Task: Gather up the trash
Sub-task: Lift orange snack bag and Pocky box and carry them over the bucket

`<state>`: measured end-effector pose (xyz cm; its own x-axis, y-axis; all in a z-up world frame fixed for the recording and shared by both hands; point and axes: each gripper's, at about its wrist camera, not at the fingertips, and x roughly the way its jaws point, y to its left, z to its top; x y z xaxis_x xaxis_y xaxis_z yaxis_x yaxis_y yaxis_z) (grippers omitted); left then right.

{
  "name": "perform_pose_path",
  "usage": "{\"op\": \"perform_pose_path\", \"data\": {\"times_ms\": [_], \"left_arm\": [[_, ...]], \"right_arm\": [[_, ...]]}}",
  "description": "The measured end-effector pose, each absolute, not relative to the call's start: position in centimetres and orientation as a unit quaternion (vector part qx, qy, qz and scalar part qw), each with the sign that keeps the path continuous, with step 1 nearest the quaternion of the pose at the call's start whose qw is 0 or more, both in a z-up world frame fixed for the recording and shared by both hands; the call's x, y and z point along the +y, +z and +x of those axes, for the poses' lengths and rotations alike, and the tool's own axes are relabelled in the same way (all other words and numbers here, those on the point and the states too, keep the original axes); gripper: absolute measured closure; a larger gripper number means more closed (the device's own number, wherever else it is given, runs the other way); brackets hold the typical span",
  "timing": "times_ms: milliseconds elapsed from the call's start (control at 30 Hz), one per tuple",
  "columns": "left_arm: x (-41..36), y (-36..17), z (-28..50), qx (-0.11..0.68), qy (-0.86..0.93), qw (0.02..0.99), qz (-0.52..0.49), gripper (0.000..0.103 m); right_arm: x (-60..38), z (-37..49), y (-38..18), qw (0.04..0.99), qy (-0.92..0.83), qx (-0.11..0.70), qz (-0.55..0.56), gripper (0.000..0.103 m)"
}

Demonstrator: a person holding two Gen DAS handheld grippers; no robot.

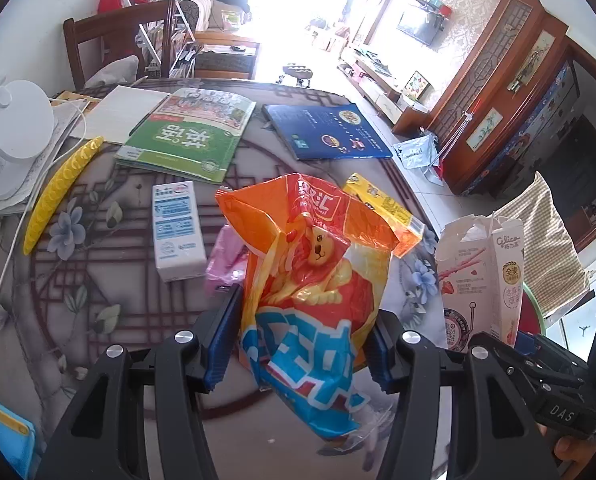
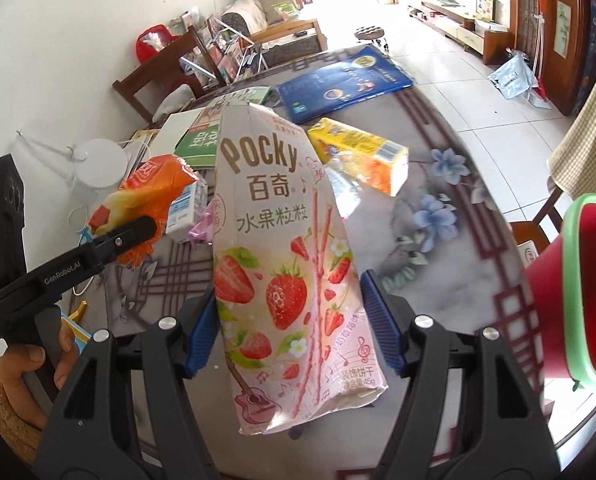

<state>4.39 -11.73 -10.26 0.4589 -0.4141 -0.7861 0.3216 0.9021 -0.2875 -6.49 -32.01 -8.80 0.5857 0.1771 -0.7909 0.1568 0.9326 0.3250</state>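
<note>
My left gripper (image 1: 299, 340) is shut on an orange and blue snack bag (image 1: 313, 280), held above the table; the bag also shows in the right wrist view (image 2: 146, 196). My right gripper (image 2: 290, 328) is shut on a pink Pocky strawberry box (image 2: 286, 264), also held above the table; the box shows in the left wrist view (image 1: 481, 276). A yellow carton (image 2: 361, 152), a small white and blue carton (image 1: 176, 232) and a pink wrapper (image 1: 226, 260) lie on the table. A red bin with a green rim (image 2: 577, 292) stands at the right.
A green book (image 1: 190, 136), a blue book (image 1: 325, 132), a white pad, a yellow banana-shaped object (image 1: 58, 192) and a white lamp base (image 1: 14, 128) lie on the patterned table (image 1: 98, 300). A wooden chair (image 1: 118, 40) stands behind it. A checked cloth (image 1: 545, 236) hangs at the right.
</note>
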Motion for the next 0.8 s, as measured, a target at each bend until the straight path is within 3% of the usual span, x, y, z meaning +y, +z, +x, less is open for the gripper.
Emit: {"op": "perform_pose_path", "data": {"times_ms": [800], "left_arm": [[-19.5,-9.5,0.1,0.472,-0.171,0.864,-0.049,0.051]], "right_arm": [[-42.1,-8.7,-8.7,0.873,0.04,0.446,0.196,0.038]]}}
